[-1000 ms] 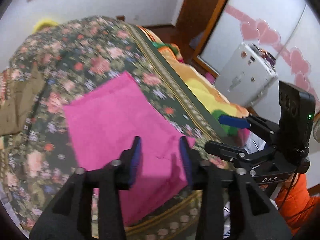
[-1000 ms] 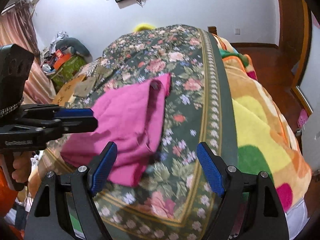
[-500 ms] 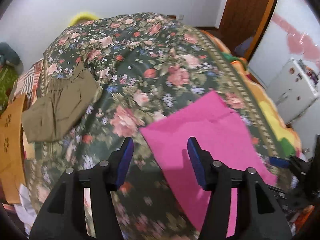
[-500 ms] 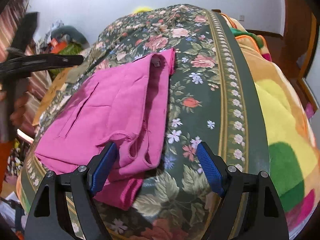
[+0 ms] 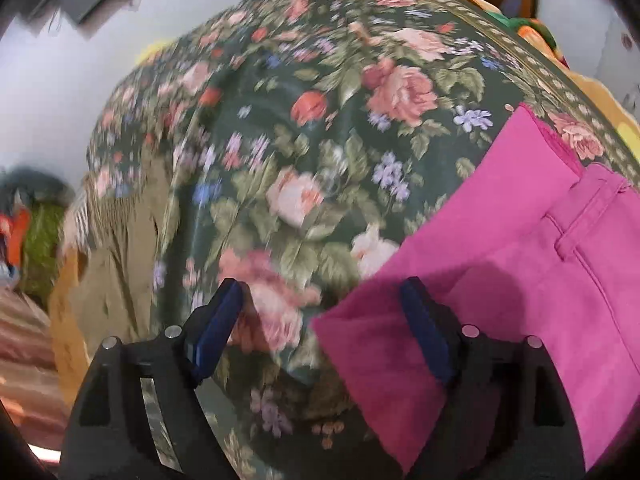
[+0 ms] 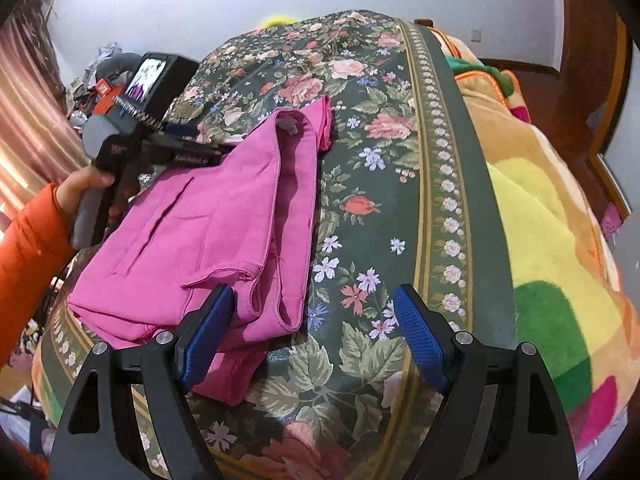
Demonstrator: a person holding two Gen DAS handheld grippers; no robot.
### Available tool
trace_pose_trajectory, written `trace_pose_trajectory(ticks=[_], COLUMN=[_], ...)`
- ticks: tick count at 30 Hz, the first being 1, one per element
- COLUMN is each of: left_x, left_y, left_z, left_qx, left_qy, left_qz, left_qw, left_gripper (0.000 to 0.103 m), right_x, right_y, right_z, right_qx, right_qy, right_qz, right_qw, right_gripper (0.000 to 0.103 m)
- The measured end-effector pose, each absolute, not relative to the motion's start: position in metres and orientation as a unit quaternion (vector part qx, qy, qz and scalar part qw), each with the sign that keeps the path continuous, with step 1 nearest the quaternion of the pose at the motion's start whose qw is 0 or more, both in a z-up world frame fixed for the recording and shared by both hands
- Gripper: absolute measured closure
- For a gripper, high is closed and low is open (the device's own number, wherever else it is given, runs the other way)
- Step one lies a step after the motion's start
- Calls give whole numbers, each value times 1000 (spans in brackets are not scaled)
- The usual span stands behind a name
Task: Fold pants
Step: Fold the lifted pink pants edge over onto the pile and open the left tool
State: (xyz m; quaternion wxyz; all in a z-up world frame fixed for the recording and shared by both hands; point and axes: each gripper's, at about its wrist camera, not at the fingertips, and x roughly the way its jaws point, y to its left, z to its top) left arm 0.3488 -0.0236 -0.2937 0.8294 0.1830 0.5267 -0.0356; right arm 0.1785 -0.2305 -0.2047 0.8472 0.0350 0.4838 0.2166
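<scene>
Floral bedspread (image 6: 384,184) covers the bed, dark green with roses, patterned border strip down its right side. Striped fleece blanket (image 6: 552,248) (yellow, green, orange) lies just beyond that border, at the bed's right edge.

Pink pants (image 6: 208,224) lie folded flat on the near-left part of the bedspread, waistband end pointing away, hem ends toward the near edge, one lower layer sticking out past the fold at the near end. Plenty of bare bedspread to the right of them and beyond them; olive garment (image 5: 120,272) sits well apart near the far-left edge, blurred.

Left gripper (image 5: 320,320) hovers over the pants' left corner: jaws have just been opening, now wide apart. Right finger is over pink cloth, left finger over bare bedspread, the corner lies under the gap, pads not pressing on it. In the right wrist view it (image 6: 188,142) is held by a hand (image 6: 80,188) in an orange sleeve at the pants' far-left side. Lettering on its body is too small to read with confidence.

Right gripper (image 6: 316,320) is spread wide, nothing gripped, sitting at the pants' near hem; left finger overlaps the pink edge, right finger is over bare bedspread.
</scene>
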Motion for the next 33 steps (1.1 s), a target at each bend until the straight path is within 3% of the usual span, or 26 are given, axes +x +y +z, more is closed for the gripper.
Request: trace_pose_trajectory(ticks=[13, 23, 25, 33], left_x=[245, 152, 147, 136], left_y=[73, 79, 82, 109], left_z=[-264, -254, -253, -260], left_qx=[47, -8, -20, -36], left_qy=[540, 526, 523, 523], left_qz=[39, 29, 31, 63], left_qw=[839, 850, 852, 849], left_gripper=[20, 21, 21, 21], right_x=[166, 148, 151, 160], right_y=[-230, -191, -189, -203], right_z=[-168, -180, -189, -204], right_qx=[39, 10, 2, 11], right_qy=[458, 461, 467, 478], right_qz=[217, 265, 257, 254], right_qw=[861, 847, 846, 841], right_gripper=[24, 25, 33, 44])
